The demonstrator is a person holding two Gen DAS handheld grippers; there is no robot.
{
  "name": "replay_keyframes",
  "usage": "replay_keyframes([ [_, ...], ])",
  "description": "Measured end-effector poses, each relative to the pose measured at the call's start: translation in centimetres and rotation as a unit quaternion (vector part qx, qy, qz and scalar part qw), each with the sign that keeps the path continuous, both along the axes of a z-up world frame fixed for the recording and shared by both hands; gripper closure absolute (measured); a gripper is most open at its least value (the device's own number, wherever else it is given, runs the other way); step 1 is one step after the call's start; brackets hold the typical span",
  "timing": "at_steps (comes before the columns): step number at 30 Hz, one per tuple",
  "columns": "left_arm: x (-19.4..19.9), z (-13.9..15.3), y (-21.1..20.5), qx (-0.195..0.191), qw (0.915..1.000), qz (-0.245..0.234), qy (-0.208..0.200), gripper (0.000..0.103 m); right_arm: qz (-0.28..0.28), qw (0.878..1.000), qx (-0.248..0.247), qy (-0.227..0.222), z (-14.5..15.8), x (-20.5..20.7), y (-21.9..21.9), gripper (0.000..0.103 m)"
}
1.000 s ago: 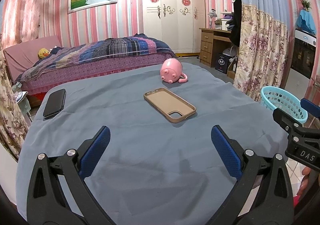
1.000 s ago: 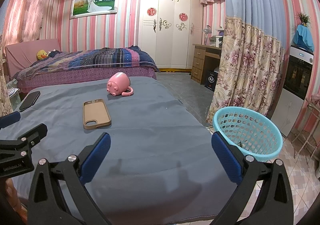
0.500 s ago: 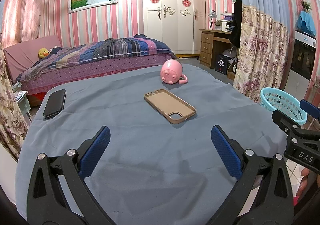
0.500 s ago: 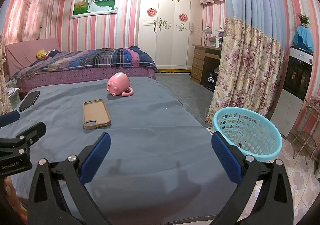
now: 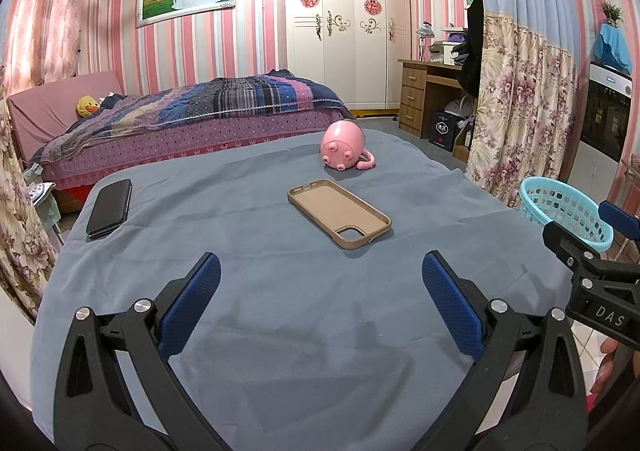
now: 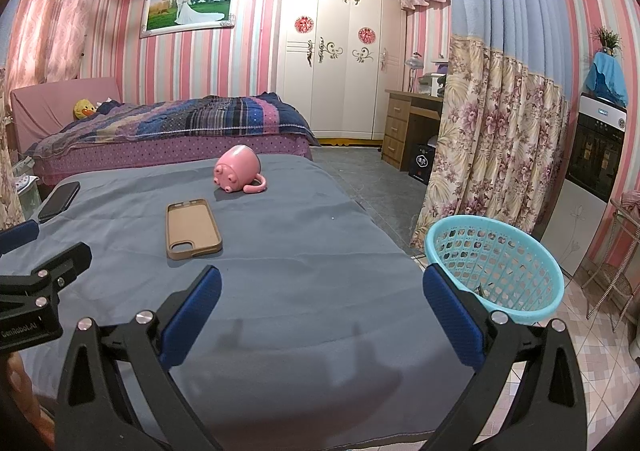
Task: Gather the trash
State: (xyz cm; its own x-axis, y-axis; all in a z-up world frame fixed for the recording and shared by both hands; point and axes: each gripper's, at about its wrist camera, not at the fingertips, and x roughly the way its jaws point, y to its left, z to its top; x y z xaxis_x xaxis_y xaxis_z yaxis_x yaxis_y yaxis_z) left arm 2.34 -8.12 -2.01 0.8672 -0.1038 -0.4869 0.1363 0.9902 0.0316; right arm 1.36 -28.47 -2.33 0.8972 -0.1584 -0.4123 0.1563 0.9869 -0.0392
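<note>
Jaws on both tools stand spread wide with nothing between them. The left gripper (image 5: 320,283) hangs over the near part of the tabletop (image 5: 280,331), which is draped in a grey-blue cloth, and its blue pads (image 5: 192,303) frame only bare fabric. The right gripper (image 6: 322,291) hangs over the same cloth nearer its right edge; one of its blue pads (image 6: 452,315) overlaps the rim of the basket in the right wrist view.

Taking the tan phone case (image 5: 339,213) as the landmark: it lies flat, open side up, on the cloth beyond the left gripper, camera cut-out toward the near end. Beyond the phone case, apart from it, a pink pig-shaped mug (image 5: 345,147) lies on its side with its handle resting on the cloth. Well to the left of the phone case, near the cloth's left edge, lies a black phone (image 5: 109,207). To the right of the phone case, off the tabletop and lower down, a turquoise lattice basket (image 6: 494,267) stands on the tiled floor (image 6: 592,339); a small dark scrap shows inside near its rim, too small to tell what it is. No other scrap can be made out on the cloth.

Farther behind the phone case are a bed (image 5: 192,119) with a striped quilt, a white wardrobe (image 5: 340,31) and a floral curtain (image 6: 500,123). Part of a hand (image 5: 608,367) shows at the right edge of the left wrist view.
</note>
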Motion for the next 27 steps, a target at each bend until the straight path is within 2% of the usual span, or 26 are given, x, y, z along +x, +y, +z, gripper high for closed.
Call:
replay_keyframes([
  [27, 0.04, 0.24, 0.12, -0.007, 1.0000, 0.001, 0.000, 0.005, 0.000, 1.000, -0.003, -0.003, 0.10, -0.17, -0.11, 0.004],
])
